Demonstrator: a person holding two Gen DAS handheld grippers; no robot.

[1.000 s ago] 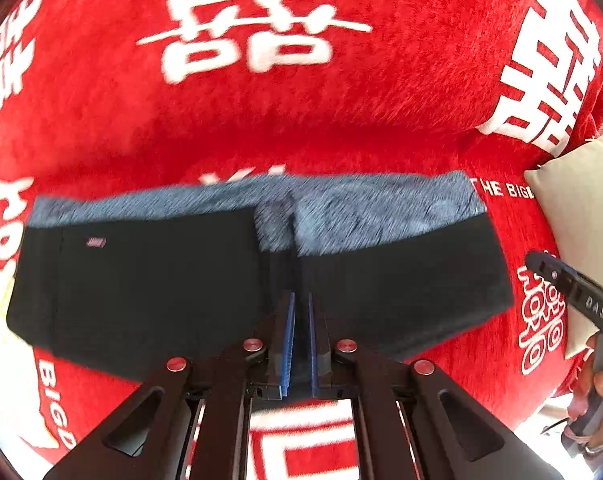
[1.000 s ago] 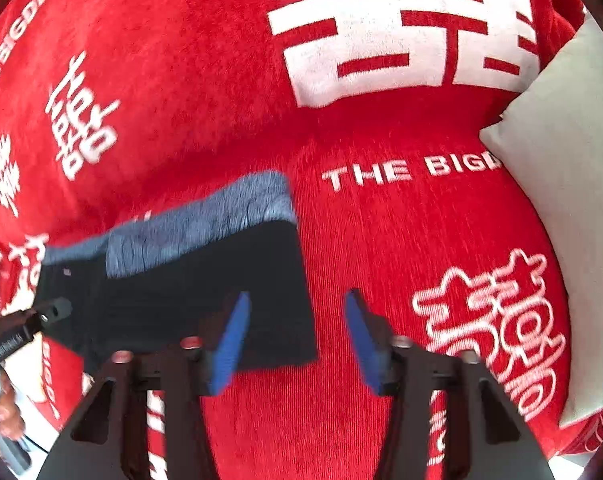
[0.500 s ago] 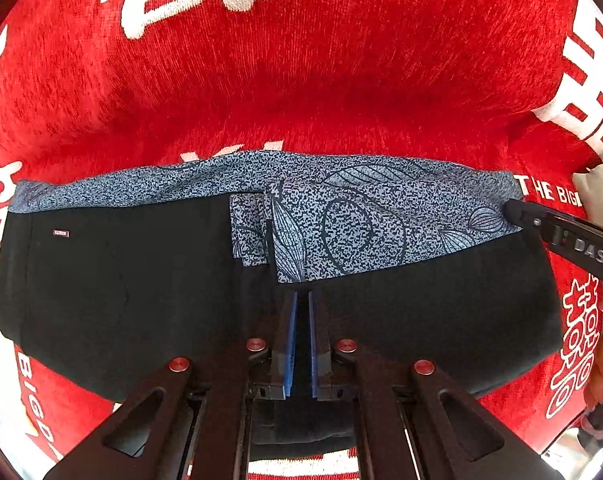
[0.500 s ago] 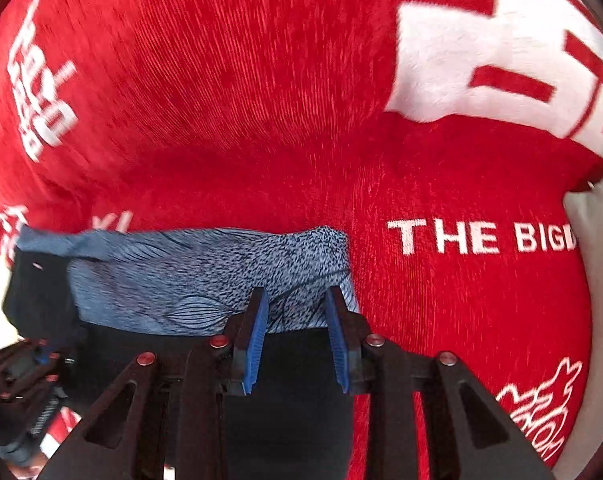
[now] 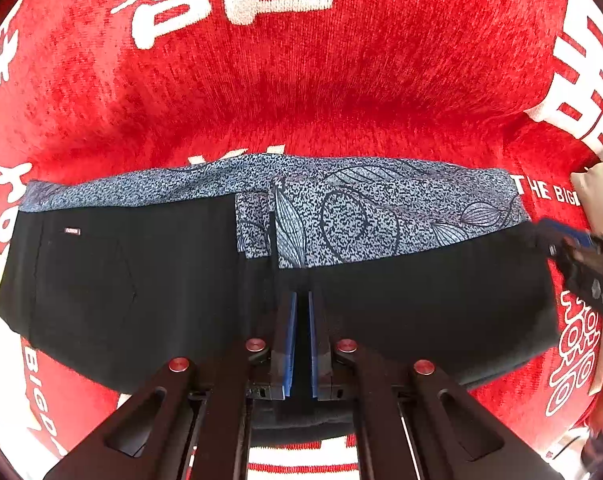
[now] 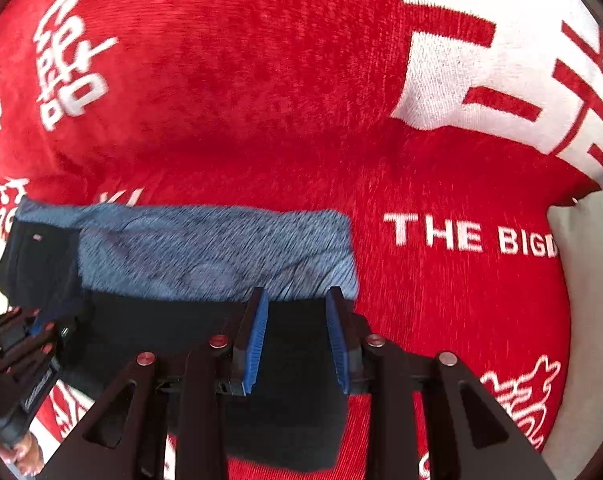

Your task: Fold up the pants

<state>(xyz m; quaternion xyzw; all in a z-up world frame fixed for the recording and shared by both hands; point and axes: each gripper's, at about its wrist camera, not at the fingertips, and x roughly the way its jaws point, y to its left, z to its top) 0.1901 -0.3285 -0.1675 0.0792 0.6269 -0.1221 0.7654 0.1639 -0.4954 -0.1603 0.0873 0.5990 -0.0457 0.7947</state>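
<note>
The black pants [image 5: 149,288], patterned blue-grey waistband [image 5: 373,208] at the far edge, lie spread flat on the red blanket [image 5: 301,92]. The left gripper [image 5: 300,336] remains nearly closed, seemingly pinching dark cloth at the pants' middle, though black on black obscures the bite. The right gripper [image 6: 297,336], wider apart a second ago, has moved over the pants' right end, fingers parted astride the fabric, suggesting a fold is about to begin.

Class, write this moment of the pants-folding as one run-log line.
left tongs: shut on pants | right tongs: open over pants' right edge | surface: red blanket
</note>
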